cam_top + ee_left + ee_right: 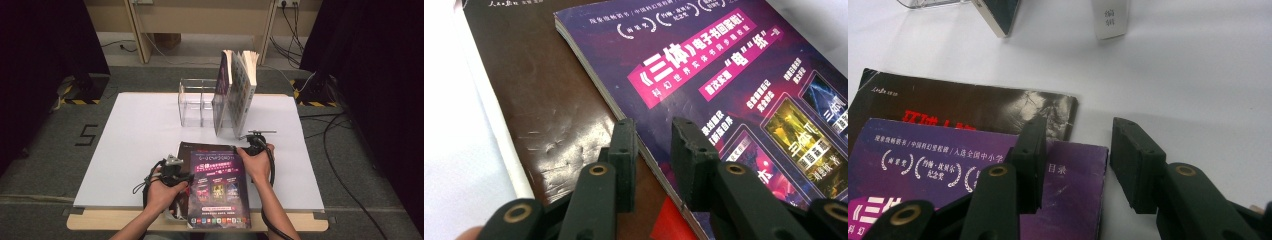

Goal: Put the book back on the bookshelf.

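Books [217, 187] lying stacked on desk [140, 135], near edge | L tongs [655, 145] gaping partway, straddling purple book's spine edge for a pinch | R tongs [1075, 160] standing wider at far corner, gripping nothing, prob. steadying stack

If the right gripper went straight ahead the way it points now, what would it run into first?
Probably the two upright books standing at the clear organiser. The right gripper, jaws open astride the purple magazine's corner, faces bare white tabletop before them. Depth is uncertain.
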Motion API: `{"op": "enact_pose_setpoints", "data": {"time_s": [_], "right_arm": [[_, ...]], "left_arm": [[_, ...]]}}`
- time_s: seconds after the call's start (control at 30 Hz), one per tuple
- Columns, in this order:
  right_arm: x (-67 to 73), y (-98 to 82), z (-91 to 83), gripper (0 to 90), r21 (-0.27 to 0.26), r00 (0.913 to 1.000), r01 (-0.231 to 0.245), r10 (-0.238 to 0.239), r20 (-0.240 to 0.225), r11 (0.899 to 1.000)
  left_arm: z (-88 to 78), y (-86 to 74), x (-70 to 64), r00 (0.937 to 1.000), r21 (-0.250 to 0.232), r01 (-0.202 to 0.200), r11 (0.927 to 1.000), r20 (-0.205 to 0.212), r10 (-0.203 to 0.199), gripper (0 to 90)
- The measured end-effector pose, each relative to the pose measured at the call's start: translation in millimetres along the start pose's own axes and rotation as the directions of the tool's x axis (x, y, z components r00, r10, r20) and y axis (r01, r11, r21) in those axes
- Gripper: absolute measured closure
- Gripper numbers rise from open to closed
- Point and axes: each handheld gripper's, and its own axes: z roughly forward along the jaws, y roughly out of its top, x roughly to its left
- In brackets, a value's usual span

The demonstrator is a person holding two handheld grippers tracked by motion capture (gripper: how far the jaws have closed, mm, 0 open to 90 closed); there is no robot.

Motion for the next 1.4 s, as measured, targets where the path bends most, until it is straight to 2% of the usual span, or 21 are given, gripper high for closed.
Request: {"op": "enact_pose_setpoints", "data": {"time_s": [0.13,0.17,0.4,0.5,0.67,0.77,0.8,0.93,1.0,1.2,1.33,1.4], "right_arm": [[0.4,0.7,0.8,58.5,0.0,0.9999,-0.013,0.013,-0.006,1.0],[-0.6,1.1,1.3,58.4,-0.003,1.0,0.0,0.0,-0.008,1.0],[-2.1,0.4,1.6,59.2,-0.004,0.9998,-0.003,0.003,-0.02,1.0],[-1.5,-0.3,1.0,59.6,0.001,0.9993,-0.025,0.025,-0.027,1.0],[-2.8,-1.1,-0.3,59.2,0.003,0.9992,-0.022,0.022,-0.034,1.0],[-3.4,-2.3,-2.1,59.0,0.014,0.9979,-0.043,0.044,-0.047,0.999],[-4.7,-2.7,-1.7,58.9,0.007,0.9985,-0.025,0.026,-0.048,1.0],[-3.6,-2.1,-2.4,58.9,0.02,0.9979,-0.043,0.044,-0.047,0.999],[-5.0,-2.0,-2.0,59.0,0.015,0.9982,-0.033,0.034,-0.051,0.999],[-5.3,-2.7,-4.5,59.2,0.028,0.998,-0.04,0.042,-0.047,0.999],[-6.9,-3.9,-5.8,59.4,0.031,0.9958,-0.071,0.073,-0.055,0.997],[-7.6,-3.8,-5.7,59.1,0.033,0.9957,-0.07,0.071,-0.059,0.997]], "left_arm": [[0.4,0.2,0.0,1.0,0.007,-0.007,1.0,0.0,0.007,72.3],[0.7,0.4,0.0,1.0,0.009,-0.006,0.9999,-0.001,0.006,72.5],[1.5,1.2,-0.9,0.9999,0.015,-0.013,0.9998,-0.008,0.013,72.5],[1.6,1.5,-3.1,0.9997,0.018,-0.02,0.9996,-0.015,0.02,73.4],[1.6,3.0,-9.0,0.9972,0.032,-0.057,0.9979,-0.047,0.058,75.0],[1.7,3.2,-8.7,0.9974,0.033,-0.053,0.9981,-0.046,0.054,75.1],[1.7,3.2,-8.1,0.9977,0.033,-0.051,0.9982,-0.044,0.052,75.2],[1.7,3.1,-7.4,0.9982,0.032,-0.043,0.9986,-0.04,0.044,75.2],[1.6,2.9,-7.7,0.998,0.031,-0.046,0.9985,-0.043,0.047,75.3],[1.8,3.0,-8.6,0.9979,0.032,-0.044,0.9985,-0.045,0.046,76.0],[2.0,3.5,-9.4,0.9977,0.034,-0.045,0.9984,-0.049,0.047,76.2],[2.0,3.6,-9.2,0.9979,0.034,-0.042,0.9985,-0.048,0.044,76.2]]}}
